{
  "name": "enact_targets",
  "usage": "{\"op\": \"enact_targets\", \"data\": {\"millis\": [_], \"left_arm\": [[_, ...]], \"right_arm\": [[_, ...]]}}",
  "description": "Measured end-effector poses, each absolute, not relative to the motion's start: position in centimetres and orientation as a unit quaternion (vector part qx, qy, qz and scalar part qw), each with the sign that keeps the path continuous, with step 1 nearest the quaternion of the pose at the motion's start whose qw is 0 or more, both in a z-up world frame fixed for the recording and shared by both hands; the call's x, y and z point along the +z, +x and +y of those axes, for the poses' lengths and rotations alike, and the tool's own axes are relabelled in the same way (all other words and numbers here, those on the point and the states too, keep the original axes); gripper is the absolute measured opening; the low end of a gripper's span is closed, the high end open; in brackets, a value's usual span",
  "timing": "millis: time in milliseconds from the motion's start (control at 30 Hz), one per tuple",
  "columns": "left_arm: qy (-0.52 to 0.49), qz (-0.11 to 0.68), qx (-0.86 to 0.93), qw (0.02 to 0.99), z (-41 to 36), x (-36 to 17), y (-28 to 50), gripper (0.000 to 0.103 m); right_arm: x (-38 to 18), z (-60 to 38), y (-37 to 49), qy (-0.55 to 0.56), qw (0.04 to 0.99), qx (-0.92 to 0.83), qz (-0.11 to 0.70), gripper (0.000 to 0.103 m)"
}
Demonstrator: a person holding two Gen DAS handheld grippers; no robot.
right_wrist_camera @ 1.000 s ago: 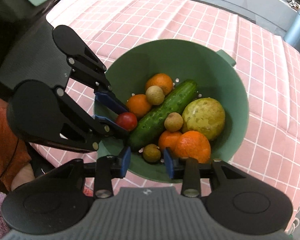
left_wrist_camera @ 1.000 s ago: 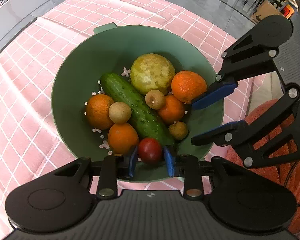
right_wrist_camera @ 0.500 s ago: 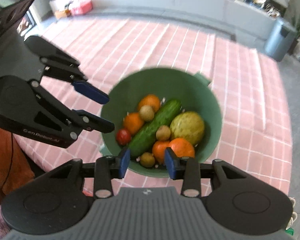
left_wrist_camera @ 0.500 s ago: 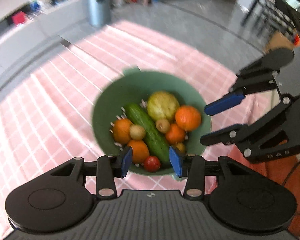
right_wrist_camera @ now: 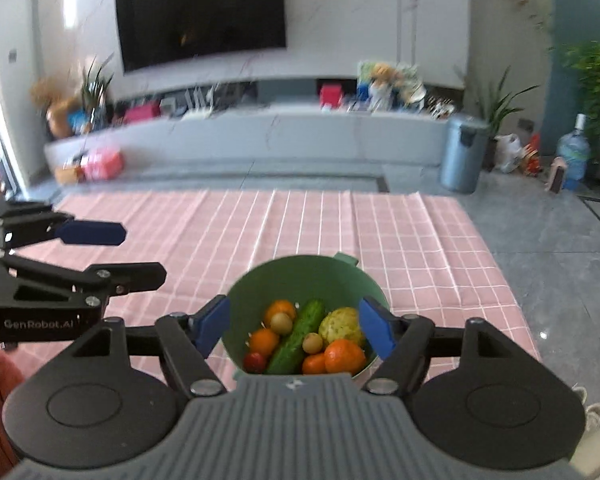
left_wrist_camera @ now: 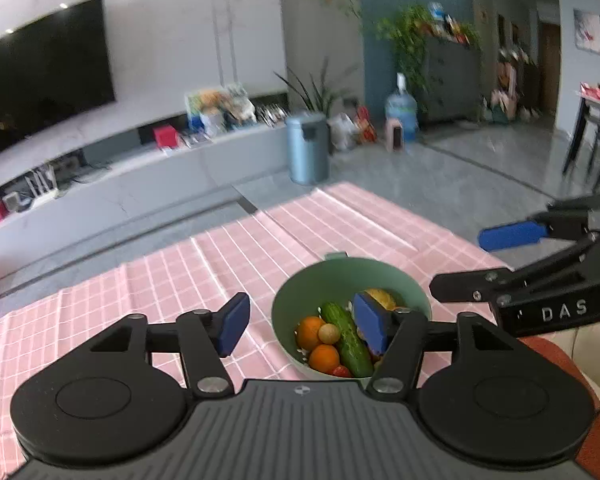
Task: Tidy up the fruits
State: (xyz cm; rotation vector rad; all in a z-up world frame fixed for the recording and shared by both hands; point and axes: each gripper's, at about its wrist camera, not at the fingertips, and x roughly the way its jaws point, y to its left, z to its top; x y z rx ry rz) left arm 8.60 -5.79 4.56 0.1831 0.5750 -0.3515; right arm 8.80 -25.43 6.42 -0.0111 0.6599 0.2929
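Green bowl (right_wrist_camera: 260,292) on pink checked cloth (right_wrist_camera: 380,232) holds cucumber (right_wrist_camera: 296,336), oranges (right_wrist_camera: 344,356), a tomato (right_wrist_camera: 254,362) (small). Left gripper (left_wrist_camera: 300,326) and right gripper (right_wrist_camera: 294,328) both gape wide, empty.

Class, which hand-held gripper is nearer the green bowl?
Right, though only slightly. The right hand-held gripper has its fingers on either side of the green bowl; the left hand-held gripper sits offset to its left.

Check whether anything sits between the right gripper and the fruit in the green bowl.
Nothing visible does. The right gripper is open, held back from the green bowl, whose fruit lies uncovered. The left gripper is off to one side.
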Motion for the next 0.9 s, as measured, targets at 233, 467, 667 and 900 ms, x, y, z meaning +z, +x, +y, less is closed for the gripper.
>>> {"op": "enact_targets", "data": {"millis": [233, 467, 667, 900], "left_arm": [[0.062, 0.239, -0.108, 0.963, -4.6, 4.1, 5.4, 0.084], [0.074, 0.206, -0.037, 0.975, -3.4, 2.0, 3.5, 0.094], [0.074, 0.218, -0.004, 0.973, -2.6, -0.4, 3.4, 0.094], [0.073, 0.27, 0.001, 0.96, -2.5, -3.5, 4.1, 0.094]], "right_arm": [[5.3, -24.2, 3.2, 0.023, 0.96, 0.092, 0.262, 0.082], [2.0, -21.8, 1.2, 0.015, 0.974, 0.06, 0.219, 0.095], [-1.8, -19.8, 0.9, -0.002, 0.969, 0.064, 0.237, 0.098], [-3.9, -19.9, 2.0, -0.003, 0.963, 0.064, 0.26, 0.098]]}}
